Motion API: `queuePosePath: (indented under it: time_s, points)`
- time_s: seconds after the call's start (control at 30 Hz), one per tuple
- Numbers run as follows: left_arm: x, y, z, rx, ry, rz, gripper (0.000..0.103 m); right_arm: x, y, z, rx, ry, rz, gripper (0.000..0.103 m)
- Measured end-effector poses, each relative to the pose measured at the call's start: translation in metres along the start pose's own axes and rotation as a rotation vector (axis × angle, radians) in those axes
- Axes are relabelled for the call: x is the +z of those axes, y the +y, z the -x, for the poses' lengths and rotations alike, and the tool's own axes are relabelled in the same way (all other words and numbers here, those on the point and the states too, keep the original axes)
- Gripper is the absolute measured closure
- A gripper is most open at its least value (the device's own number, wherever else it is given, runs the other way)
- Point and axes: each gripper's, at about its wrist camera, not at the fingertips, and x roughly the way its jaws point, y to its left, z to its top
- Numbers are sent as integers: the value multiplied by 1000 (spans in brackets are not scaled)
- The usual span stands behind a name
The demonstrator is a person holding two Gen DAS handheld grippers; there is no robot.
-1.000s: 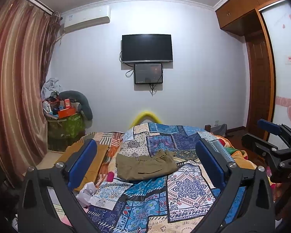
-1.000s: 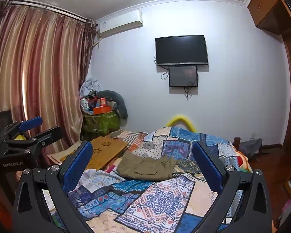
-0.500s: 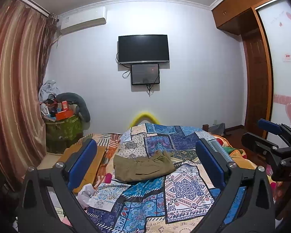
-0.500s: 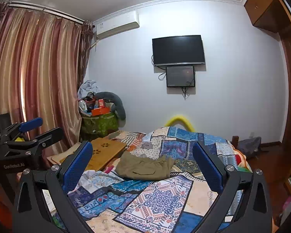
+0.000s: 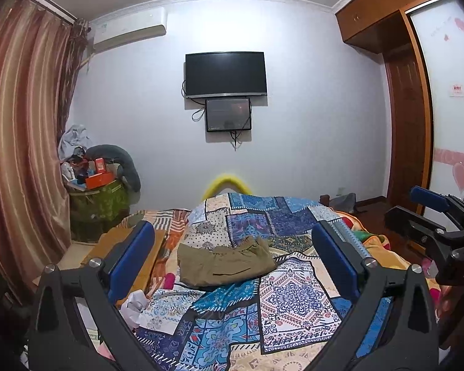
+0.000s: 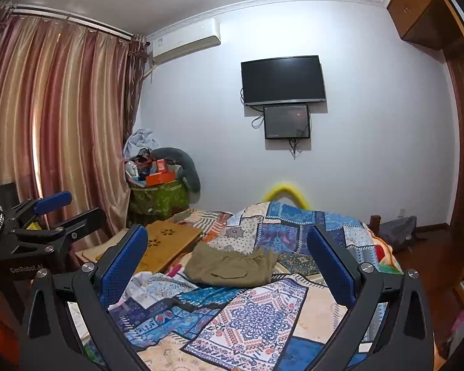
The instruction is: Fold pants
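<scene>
Since the olive pants [image 5: 224, 262] lie in a compact bundle mid-quilt [image 5: 294, 296], seemingly already folded, both the left gripper [image 5: 232, 262] and right gripper [image 6: 227, 270] hang spread and empty, well apart from them, so only checking or tidying remains.

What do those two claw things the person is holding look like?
Both match: the left gripper and the right gripper have black angular frames with silver bolts and two fingers faced with textured blue pads. White lettering marks each body. No cables or sleeves show.
</scene>
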Motion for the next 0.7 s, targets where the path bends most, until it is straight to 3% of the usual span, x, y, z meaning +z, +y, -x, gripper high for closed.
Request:
queuePosePath:
  time_s: [0.7]
  points:
    - [-1, 6, -8, -32, 35, 31, 0, -2, -4, -2, -7, 16, -17, 1]
